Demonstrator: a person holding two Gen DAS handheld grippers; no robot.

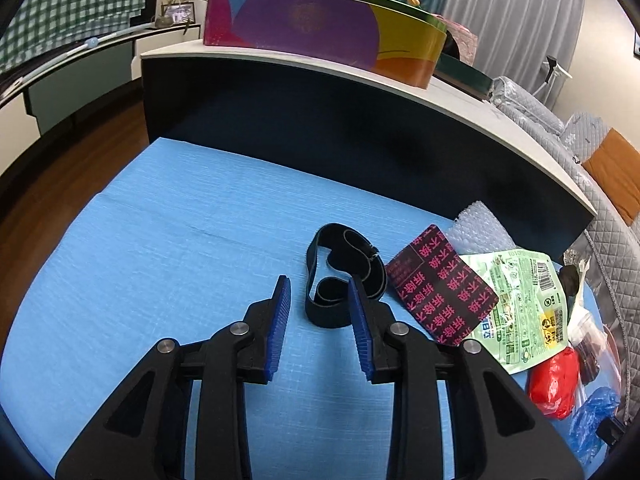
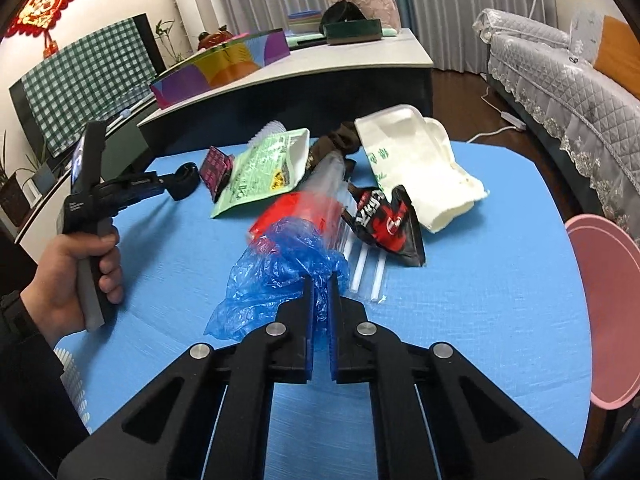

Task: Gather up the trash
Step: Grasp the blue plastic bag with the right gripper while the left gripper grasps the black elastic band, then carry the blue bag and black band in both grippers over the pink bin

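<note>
Trash lies on a blue table [image 2: 480, 320]. My right gripper [image 2: 320, 280] is shut on a crumpled blue plastic bag [image 2: 276, 276]. Beyond it lie a red item in clear plastic [image 2: 292, 212], a green pouch [image 2: 264, 172], a black and red snack wrapper [image 2: 388, 220], white straws [image 2: 364, 268] and a white foam piece [image 2: 420, 168]. My left gripper [image 1: 319, 292] is open just short of a black elastic strap [image 1: 340, 276]. A black card with pink characters [image 1: 440, 284] and the green pouch [image 1: 524, 304] lie to its right.
A pink bin [image 2: 604, 312] stands at the table's right edge. A low cabinet [image 1: 360, 136] with a colourful box [image 1: 320, 28] stands behind the table. A grey quilted sofa [image 2: 560, 80] is at the right. A white ribbed basket [image 2: 74, 380] is at the left edge.
</note>
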